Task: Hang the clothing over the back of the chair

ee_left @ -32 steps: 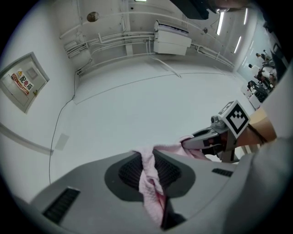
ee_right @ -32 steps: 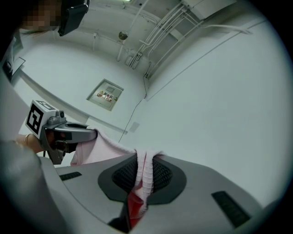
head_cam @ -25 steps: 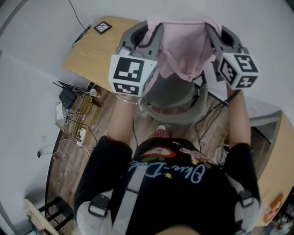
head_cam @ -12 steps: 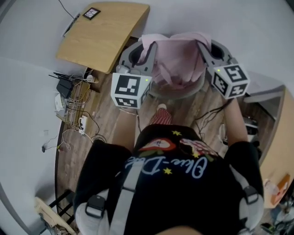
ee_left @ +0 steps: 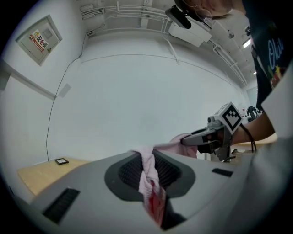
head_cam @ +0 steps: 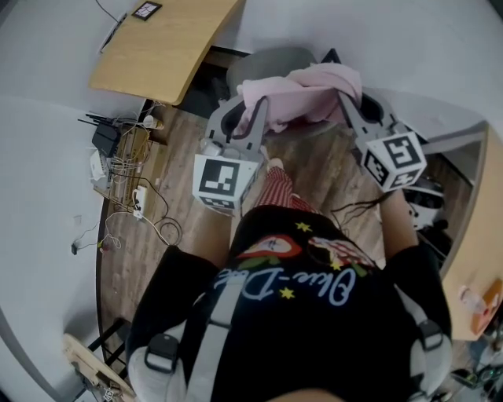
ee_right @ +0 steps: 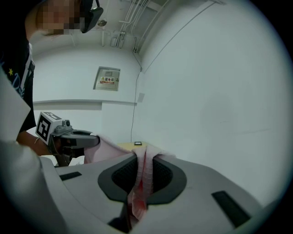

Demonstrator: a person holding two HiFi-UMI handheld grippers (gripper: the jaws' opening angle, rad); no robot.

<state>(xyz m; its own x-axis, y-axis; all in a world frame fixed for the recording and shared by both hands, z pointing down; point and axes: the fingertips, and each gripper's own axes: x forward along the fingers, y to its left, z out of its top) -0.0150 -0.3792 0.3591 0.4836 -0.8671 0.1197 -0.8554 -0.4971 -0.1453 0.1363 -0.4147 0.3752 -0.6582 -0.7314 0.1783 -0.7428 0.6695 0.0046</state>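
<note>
The left tongs (head_cam: 253,110) and the right tongs (head_cam: 346,100) were each clamped shut on an edge of the pale pink fabric garment (head_cam: 306,94). It hung bunched between them, near the grey padded chair (head_cam: 267,64).

A wood-plank floor (head_cam: 130,275) carries a grey chair (head_cam: 271,64) at the top of the head view. Along the white wall at the left it also holds a black router (head_cam: 104,141), a white power strip (head_cam: 138,206) and loose cables (head_cam: 157,229). A light wooden desk (head_cam: 157,55) stands over that corner. On it lies a small black-framed square (head_cam: 146,9), possibly a marker card, beside a dark cable (head_cam: 118,31).
</note>
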